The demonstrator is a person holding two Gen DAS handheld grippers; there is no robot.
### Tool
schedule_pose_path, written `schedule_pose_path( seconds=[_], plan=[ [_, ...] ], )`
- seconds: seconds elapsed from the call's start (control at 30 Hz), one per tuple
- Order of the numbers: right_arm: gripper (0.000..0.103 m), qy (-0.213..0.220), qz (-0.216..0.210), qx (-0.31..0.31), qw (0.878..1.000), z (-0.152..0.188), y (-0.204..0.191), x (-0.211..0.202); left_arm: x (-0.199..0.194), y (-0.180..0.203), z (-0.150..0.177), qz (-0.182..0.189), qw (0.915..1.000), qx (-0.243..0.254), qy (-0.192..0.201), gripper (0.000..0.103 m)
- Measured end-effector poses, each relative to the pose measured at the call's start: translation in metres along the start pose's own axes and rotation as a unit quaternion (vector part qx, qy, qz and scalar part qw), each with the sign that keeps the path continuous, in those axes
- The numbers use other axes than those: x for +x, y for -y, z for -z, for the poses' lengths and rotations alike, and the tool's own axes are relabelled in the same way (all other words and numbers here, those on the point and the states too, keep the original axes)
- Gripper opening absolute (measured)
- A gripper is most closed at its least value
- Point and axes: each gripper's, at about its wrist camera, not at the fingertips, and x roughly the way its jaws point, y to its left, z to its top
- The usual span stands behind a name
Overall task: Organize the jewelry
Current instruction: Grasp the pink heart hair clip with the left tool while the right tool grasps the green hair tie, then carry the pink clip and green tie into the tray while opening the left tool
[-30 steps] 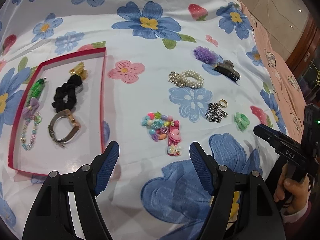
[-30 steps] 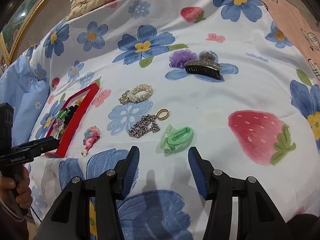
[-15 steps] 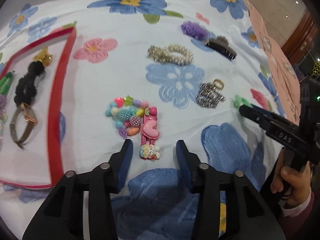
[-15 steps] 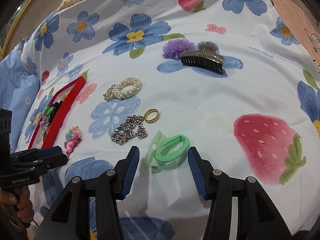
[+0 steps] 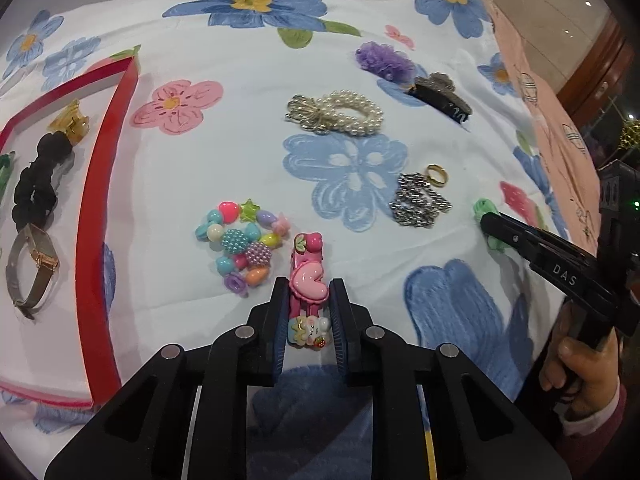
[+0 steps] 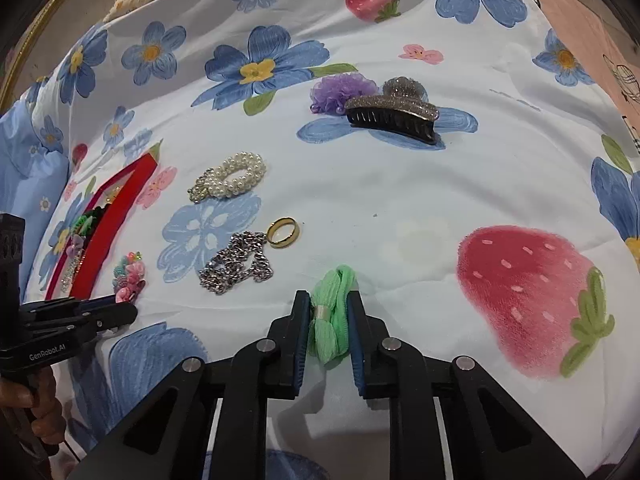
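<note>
Left tool (image 5: 308, 312) closing on the pink heart hair clip (image 5: 307, 280), pads against both its sides, clip lying flat on the flowered bedsheet (image 5: 240, 152). Right tool (image 6: 329, 316) closing on the green hair tie (image 6: 332, 320), cloth squeezed between the pads, tie resting on the sheet.

Just left of the pink clip, touching or nearly so: colourful bead bracelet (image 5: 240, 248). Farther left, toward the bed's left edge: red tray (image 5: 98, 240) holding a black scrunchie (image 5: 36, 184), a watch (image 5: 32, 268) and an amber claw clip (image 5: 70, 124).

Mid-sheet, between the two tools: silver chain (image 6: 236, 264) with a gold ring (image 6: 283, 232) touching its upper end. Beyond those: pearl bracelet (image 6: 230, 176). Toward the far side of the bed: purple scrunchie (image 6: 344, 90) beside a black glitter claw clip (image 6: 392, 118), the two touching.

At the right border of the left view, a hand (image 5: 580, 368) gripping the right tool's handle; pink cloth (image 5: 560, 112) along the bed's right edge.
</note>
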Motion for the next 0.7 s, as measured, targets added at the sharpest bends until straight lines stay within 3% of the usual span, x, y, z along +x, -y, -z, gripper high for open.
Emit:
schedule_pose_path(
  seconds=[0.27, 0.7],
  plan=[
    [0.017, 0.019, -0.050, -0.004, 0.999, -0.004, -0.019, -0.025, -0.034, 0.000, 0.009, 0.018, 0.9995, -0.002, 0.024, 0.018],
    [0.018, 0.015, -0.111, -0.066, 0.992, -0.005, -0.095, -0.028, -0.090, -0.047, 0.022, -0.002, 0.9956, -0.051, 0.078, 0.018]
  ],
)
